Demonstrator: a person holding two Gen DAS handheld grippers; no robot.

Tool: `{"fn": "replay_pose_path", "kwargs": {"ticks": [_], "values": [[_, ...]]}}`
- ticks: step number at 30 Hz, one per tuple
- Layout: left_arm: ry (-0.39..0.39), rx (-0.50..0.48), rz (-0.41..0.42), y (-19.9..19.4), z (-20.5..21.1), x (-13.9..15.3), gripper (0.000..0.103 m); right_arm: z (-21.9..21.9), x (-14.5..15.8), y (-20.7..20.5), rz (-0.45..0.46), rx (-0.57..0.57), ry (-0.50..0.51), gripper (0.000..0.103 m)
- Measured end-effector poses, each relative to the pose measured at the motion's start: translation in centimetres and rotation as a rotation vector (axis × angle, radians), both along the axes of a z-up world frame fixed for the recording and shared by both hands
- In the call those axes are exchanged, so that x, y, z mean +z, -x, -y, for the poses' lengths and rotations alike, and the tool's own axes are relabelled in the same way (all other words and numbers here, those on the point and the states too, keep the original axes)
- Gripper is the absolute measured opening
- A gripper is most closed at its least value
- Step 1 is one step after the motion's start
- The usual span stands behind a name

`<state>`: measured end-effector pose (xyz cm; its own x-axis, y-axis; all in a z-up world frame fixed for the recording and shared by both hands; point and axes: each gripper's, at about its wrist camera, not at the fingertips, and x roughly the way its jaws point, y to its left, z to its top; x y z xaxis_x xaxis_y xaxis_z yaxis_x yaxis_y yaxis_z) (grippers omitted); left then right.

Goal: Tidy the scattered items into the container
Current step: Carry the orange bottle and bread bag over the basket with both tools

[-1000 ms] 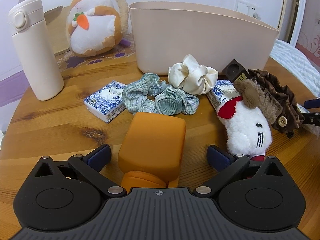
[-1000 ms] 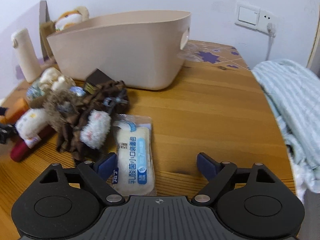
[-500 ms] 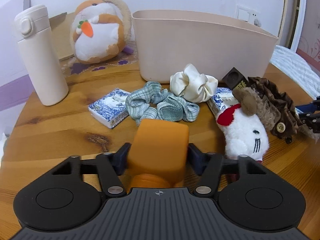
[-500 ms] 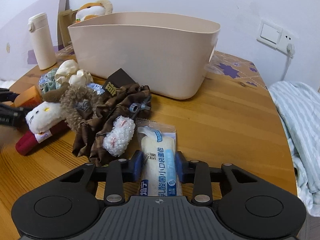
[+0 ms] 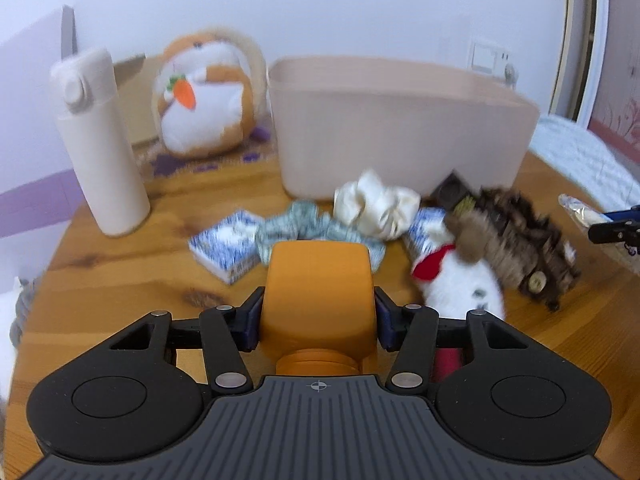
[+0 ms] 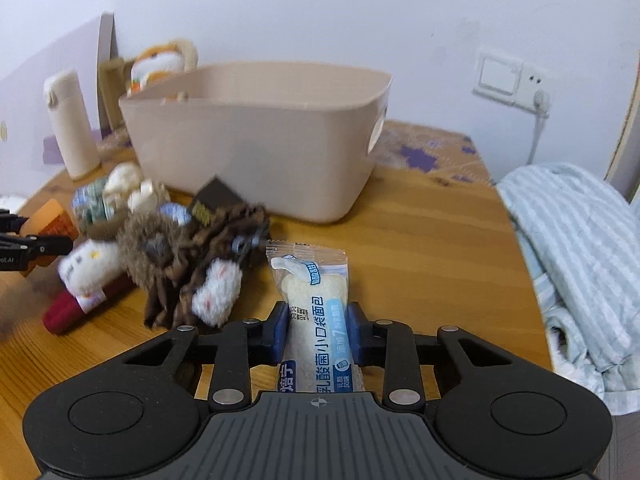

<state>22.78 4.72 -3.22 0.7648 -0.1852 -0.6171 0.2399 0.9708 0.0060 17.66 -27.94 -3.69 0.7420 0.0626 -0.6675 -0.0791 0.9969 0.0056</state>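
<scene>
My left gripper (image 5: pixel 318 322) is shut on an orange bottle (image 5: pixel 318 296) and holds it above the wooden table. My right gripper (image 6: pixel 318 334) is shut on a packaged bread snack (image 6: pixel 314 304), also lifted. The beige container (image 5: pixel 400 128) stands at the back; in the right wrist view the container (image 6: pixel 256 140) is ahead to the left. Between them lie a white plush toy (image 5: pixel 460 284), a brown scrunchie (image 5: pixel 520 240), a cream scrunchie (image 5: pixel 376 204), a green checked scrunchie (image 5: pixel 296 228) and a blue patterned tissue pack (image 5: pixel 224 248).
A cream flask (image 5: pixel 100 140) stands at the left, a hamster plush (image 5: pixel 208 96) behind it. A small dark box (image 5: pixel 452 190) leans by the container. A striped blanket (image 6: pixel 576 248) lies beyond the table's right edge. A wall socket (image 6: pixel 516 80) is behind.
Both grippers closed on their items and then lifted them off the table. The views have risen and tilted toward the container.
</scene>
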Motion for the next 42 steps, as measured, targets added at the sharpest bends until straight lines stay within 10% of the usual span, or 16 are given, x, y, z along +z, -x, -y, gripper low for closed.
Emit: {"fn": "replay_pose_path", "kwargs": {"ticks": [42], "values": [[0.003,0.050,0.253,-10.8,6.7,11.7,0.054,-0.8,11.1,-9.5,0.271,0.053,-0.084,0.028]]}}
